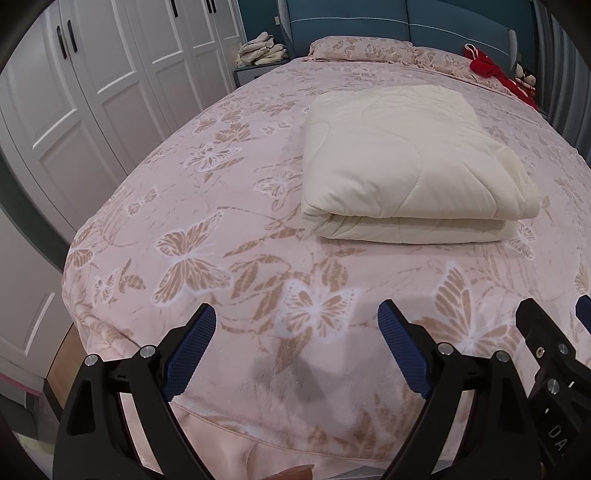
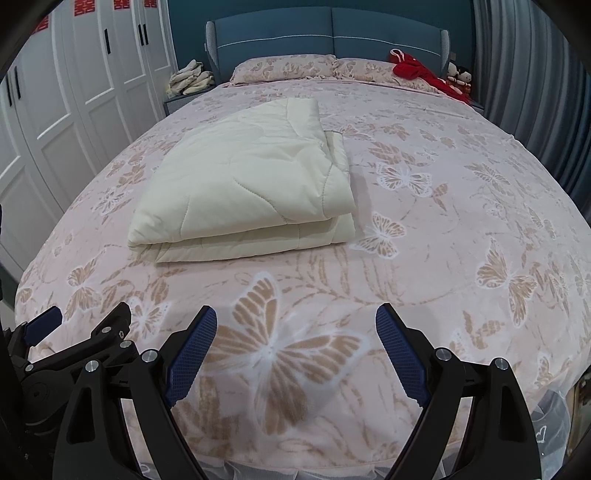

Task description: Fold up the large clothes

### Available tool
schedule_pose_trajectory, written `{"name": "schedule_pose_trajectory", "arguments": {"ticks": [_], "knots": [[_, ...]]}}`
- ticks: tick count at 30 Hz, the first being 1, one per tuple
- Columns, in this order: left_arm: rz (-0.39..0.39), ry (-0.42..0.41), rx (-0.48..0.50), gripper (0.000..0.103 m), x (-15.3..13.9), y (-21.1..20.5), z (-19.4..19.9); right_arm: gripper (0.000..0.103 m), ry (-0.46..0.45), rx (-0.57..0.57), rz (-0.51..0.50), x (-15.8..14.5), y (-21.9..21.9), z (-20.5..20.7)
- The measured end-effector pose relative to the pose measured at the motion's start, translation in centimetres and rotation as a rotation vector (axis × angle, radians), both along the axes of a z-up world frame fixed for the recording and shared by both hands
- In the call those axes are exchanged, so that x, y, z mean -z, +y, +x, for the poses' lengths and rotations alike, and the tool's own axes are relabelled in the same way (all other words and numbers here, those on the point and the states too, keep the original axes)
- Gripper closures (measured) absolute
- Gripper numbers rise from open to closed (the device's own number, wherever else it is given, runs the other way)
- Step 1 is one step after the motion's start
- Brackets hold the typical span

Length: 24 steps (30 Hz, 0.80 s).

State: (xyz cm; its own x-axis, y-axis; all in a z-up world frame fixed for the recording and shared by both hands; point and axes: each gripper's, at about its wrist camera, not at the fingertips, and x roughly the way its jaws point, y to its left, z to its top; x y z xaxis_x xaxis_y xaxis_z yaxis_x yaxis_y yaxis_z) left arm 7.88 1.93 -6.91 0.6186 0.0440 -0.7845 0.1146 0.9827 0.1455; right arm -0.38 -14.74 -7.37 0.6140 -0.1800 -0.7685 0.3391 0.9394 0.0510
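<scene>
Two hand-held grippers are in your hands, both angled down over the foot of the bed [image 1: 155,229]. Your left hand-held gripper [image 1: 296,321] has its blue-padded fingers [image 1: 192,347] spread wide with nothing between them; only the bedspread shows in the gap. Your right hand-held gripper [image 2: 296,321] is likewise spread wide and empty. In the left wrist view, part of the right unit appears at the right edge; in the right wrist view, part of the left unit appears at the lower left.

You see the cream quilt [image 1: 402,162] already folded into a thick rectangular stack, lying flat on the pink butterfly-print bedspread [image 2: 443,229] near the middle of the bed, well apart from both grippers. Its folded edge faces you.

Beyond it, pillows [image 2: 284,68] in matching print lie against the blue headboard [image 2: 332,33]. A red garment [image 2: 413,70] lies on the right pillow. White wardrobe doors [image 1: 92,92] stand to the left, with a pile of pale fabric [image 1: 262,48] on the nightstand.
</scene>
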Motion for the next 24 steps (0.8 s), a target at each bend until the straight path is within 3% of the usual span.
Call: {"name": "schedule_pose_trajectory", "arguments": {"ticks": [24], "knots": [[0.000,-0.015,0.001,0.016,-0.63,-0.35,-0.21,0.017,-0.006,0.003,0.000,-0.28,-0.37,-0.05]]}}
